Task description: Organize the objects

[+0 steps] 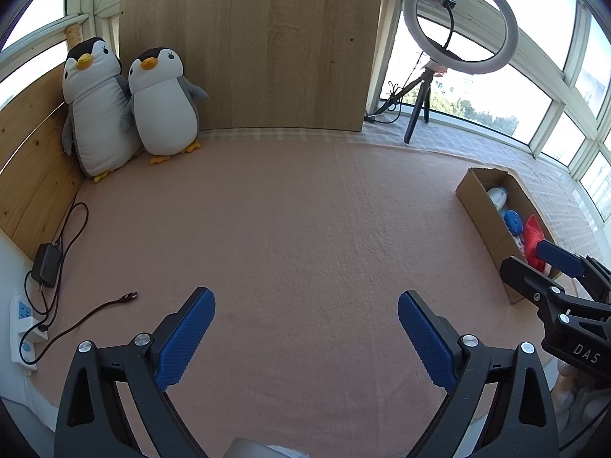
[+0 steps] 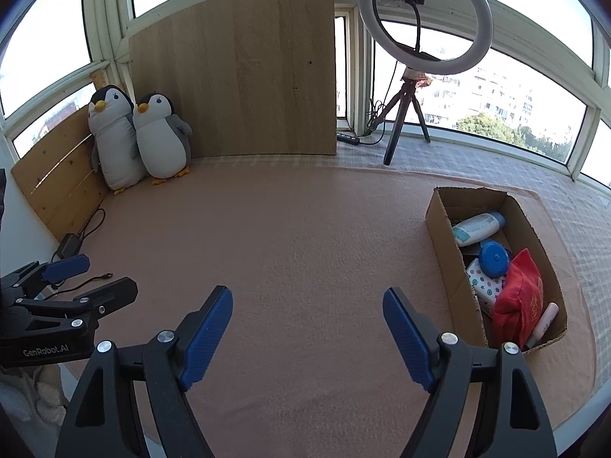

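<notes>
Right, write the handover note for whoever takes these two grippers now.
Left gripper: open, empty, above the pink mat.
Right gripper: open, empty, above the same mat, just left of the cardboard box.
In the box: white bottle, blue round lid, patterned packet, red pouch, small pale tube.
Two plush penguins lean in the far left corner; a charger and cable lie at the mat's left edge.
Done: small items look boxed.
Left: possibly nothing; decide whether penguins and cable count.
</notes>
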